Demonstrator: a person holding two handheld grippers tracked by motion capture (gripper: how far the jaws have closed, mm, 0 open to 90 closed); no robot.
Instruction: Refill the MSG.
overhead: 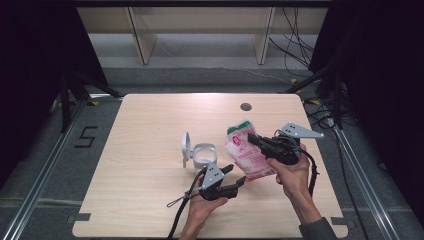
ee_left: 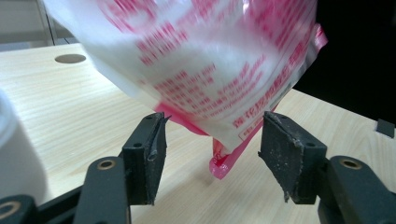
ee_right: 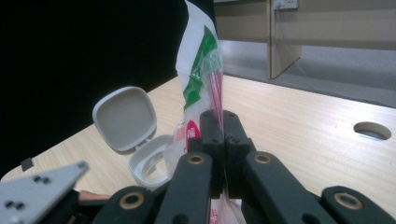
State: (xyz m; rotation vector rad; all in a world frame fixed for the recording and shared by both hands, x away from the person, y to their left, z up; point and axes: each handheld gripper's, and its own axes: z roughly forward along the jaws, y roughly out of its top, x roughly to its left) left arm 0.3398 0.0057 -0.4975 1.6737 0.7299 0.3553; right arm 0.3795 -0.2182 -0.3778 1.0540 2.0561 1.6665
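Observation:
A pink-and-white printed plastic bag (overhead: 247,152) with a green top hangs over the table's right half. My right gripper (overhead: 251,139) is shut on its thin upper part; in the right gripper view the jaws (ee_right: 223,116) pinch the film flat, and the bag (ee_right: 198,79) rises above them. My left gripper (overhead: 237,174) stands open just below and left of the bag. In the left gripper view the bag's (ee_left: 210,60) lower pink corner hangs between the two pads (ee_left: 154,154), with a gap on each side. A small white container (overhead: 202,155) with its hinged lid (overhead: 186,147) up stands left of the bag.
The wooden table (overhead: 150,200) has a round cable hole (overhead: 245,106) near its far edge. The open container (ee_right: 149,161) sits close to the left gripper's side. Shelving and cables lie beyond the table, and metal rails run along both sides.

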